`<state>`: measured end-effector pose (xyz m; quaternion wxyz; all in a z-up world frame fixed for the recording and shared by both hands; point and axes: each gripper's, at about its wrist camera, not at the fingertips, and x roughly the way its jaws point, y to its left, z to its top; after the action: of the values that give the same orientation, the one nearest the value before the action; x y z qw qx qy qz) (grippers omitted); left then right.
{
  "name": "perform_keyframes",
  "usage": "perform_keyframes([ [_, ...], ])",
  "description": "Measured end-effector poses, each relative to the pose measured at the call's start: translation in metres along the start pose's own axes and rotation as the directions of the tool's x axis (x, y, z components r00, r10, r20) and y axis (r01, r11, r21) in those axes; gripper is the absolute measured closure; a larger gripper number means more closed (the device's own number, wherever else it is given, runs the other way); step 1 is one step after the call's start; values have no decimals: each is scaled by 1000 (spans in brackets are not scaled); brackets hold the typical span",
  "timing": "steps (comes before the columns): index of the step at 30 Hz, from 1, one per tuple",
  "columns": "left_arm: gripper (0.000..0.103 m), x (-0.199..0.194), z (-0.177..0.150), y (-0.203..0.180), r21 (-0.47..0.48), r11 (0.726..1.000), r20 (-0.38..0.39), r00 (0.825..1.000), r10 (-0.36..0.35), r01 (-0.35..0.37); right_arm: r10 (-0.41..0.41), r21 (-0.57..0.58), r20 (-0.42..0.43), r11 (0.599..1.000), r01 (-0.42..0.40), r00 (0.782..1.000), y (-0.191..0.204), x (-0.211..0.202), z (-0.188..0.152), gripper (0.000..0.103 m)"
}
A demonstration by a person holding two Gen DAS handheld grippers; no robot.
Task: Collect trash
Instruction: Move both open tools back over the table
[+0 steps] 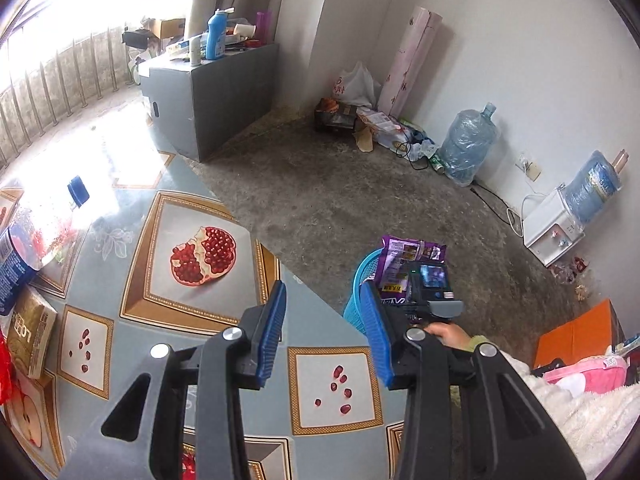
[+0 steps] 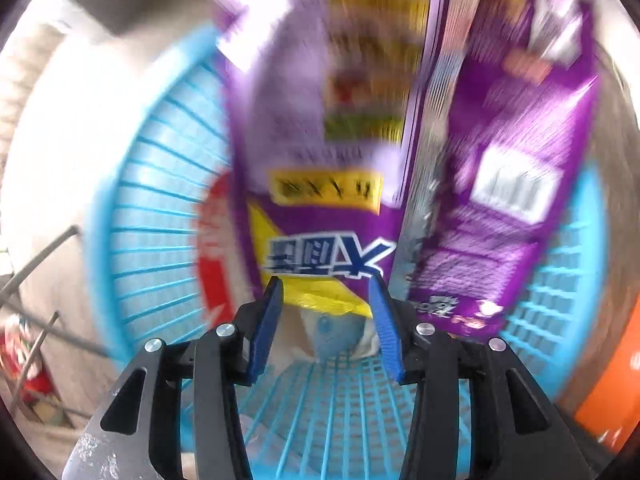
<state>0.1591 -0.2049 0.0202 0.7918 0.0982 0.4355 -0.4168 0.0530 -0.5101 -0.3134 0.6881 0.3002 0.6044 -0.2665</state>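
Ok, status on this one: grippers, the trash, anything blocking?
Left gripper open over table, empty. Right gripper open above blue basket. Purple snack bag standing in basket. Nothing blocking.

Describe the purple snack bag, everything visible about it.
The purple snack bag is a glossy, crinkled plastic-film packet printed with yellow panels, a yellow star shape and blue-and-white lettering; a silvery seam runs down it. It stands on end in the blue slatted plastic basket, its top sticking above the rim in the left wrist view. The open right gripper sits just in front, not gripping it. The print is blurred and unreadable.
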Motion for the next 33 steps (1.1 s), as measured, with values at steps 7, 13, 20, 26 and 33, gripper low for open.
perform_keyframes([
  [7, 65, -20, -1, 4, -11, 1000, 51, 999, 1, 0, 129, -39, 287, 992, -123, 949, -20, -110, -10, 57],
  [13, 65, -38, -6, 9, -41, 999, 87, 996, 19, -16, 44, 122, 414, 987, -104, 909, -65, -151, 54, 41],
  [20, 63, -64, -25, 34, -120, 991, 134, 988, 75, -59, 128, 193, 399, 956, -220, 908, -68, -162, 59, 45],
  [26, 56, -82, -50, 63, -193, 970, 142, 974, 178, -149, 265, -2, 390, 958, -287, 882, -17, -188, 6, 39],
  [33, 39, -116, -88, 95, -292, 924, 182, 934, 306, -246, 343, -207, 396, 937, -282, 852, 48, -263, -56, 33],
])
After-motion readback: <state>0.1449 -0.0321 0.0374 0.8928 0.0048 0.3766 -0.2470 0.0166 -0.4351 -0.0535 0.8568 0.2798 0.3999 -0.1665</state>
